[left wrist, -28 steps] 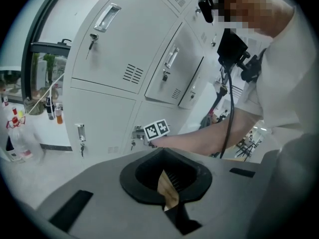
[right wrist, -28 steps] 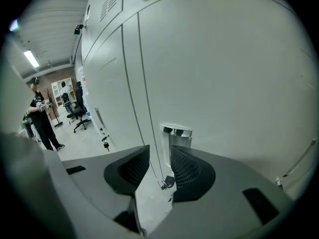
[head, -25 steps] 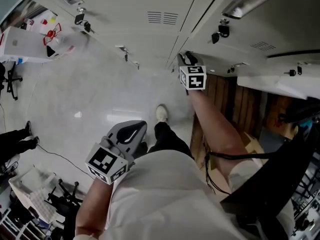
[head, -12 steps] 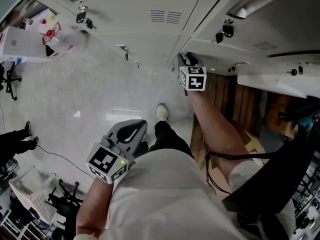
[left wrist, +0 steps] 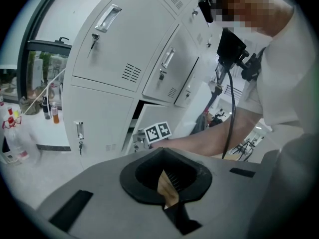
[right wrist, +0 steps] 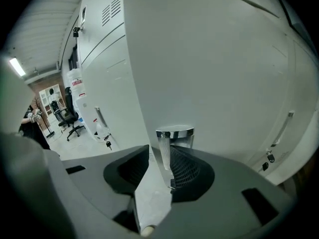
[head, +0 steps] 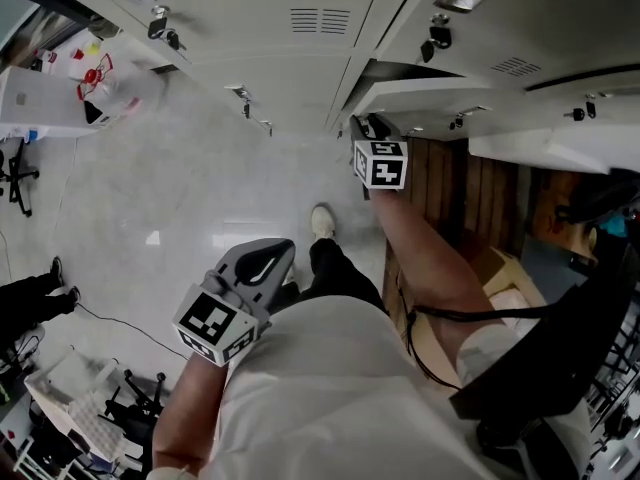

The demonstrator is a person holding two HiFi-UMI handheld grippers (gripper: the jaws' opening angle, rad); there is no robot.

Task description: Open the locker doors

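Note:
In the head view my right gripper (head: 366, 126) reaches to the edge of a white locker door (head: 425, 95) that stands slightly ajar, with a dark gap above it. In the right gripper view that door's (right wrist: 209, 59) edge and chrome handle (right wrist: 173, 146) sit between the jaws of my right gripper (right wrist: 162, 183); the pads still touch them while the jaws are opening. My left gripper (head: 262, 261) hangs low by the person's waist, away from the lockers, shut and empty. From the left gripper view (left wrist: 167, 190) the ajar door (left wrist: 149, 116) shows beyond it.
Closed locker doors with handles and hanging keys (head: 160, 30) line the wall. To the right an open locker shows a wooden interior (head: 470, 193), with another open door (head: 560, 148) over it. Office chairs and cables (head: 100, 408) stand on the floor at the left.
The locker door held by my right gripper has swung out a little, showing a dark gap along its top. The right gripper shifted slightly with it. The left gripper stayed put.

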